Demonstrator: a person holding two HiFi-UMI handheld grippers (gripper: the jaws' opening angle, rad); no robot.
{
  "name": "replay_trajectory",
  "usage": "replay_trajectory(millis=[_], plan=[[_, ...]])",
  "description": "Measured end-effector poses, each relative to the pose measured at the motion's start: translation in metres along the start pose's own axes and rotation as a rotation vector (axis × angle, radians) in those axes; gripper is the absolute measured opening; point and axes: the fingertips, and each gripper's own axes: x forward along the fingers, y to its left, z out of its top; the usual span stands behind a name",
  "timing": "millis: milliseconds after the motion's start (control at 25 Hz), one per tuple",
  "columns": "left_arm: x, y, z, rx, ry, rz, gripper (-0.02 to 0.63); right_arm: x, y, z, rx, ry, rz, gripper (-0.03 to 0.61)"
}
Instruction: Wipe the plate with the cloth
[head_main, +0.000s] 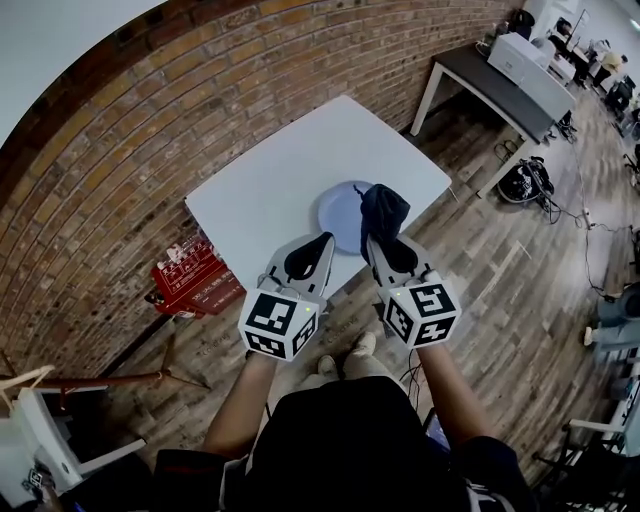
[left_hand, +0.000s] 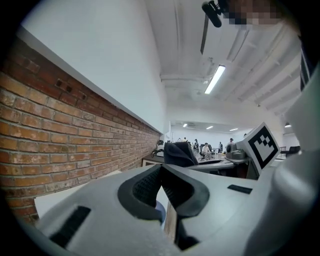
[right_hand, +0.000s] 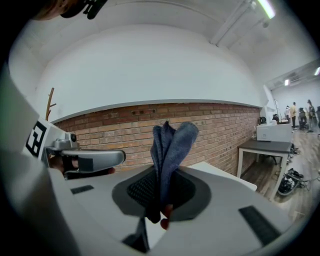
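Observation:
A pale blue plate (head_main: 338, 210) lies on the white table (head_main: 270, 180), near its front edge. My right gripper (head_main: 374, 242) is shut on a dark blue cloth (head_main: 383, 208), which stands up from the jaws over the plate's right side. In the right gripper view the folded cloth (right_hand: 170, 145) sticks up between the shut jaws of the right gripper (right_hand: 161, 192). My left gripper (head_main: 327, 240) hovers at the plate's near edge with its jaws together and nothing in them. The left gripper view shows the left gripper (left_hand: 161, 170) shut and the cloth (left_hand: 179, 154) beyond it.
A brick wall (head_main: 120, 160) runs behind the table. A red crate (head_main: 195, 275) sits on the wooden floor to the table's left. To the right stand a grey desk (head_main: 480, 75) with a printer (head_main: 525, 60), and a dark bag (head_main: 525, 180) on the floor.

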Motion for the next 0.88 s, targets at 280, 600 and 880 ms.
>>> replay_trajectory(millis=[280, 600, 880], plan=[[0.028, -0.005, -0.015, 0.011, 0.039, -0.067, 0.017, 0.018, -0.024, -0.010, 0.022, 0.022, -0.004, 0.055], [0.066, 0.008, -0.026, 0.012, 0.037, -0.044, 0.018, 0.044, -0.058, -0.014, 0.025, 0.048, 0.005, 0.055], [0.094, 0.029, -0.048, -0.056, 0.063, 0.016, 0.018, 0.065, -0.088, -0.026, 0.036, 0.096, 0.018, 0.055]])
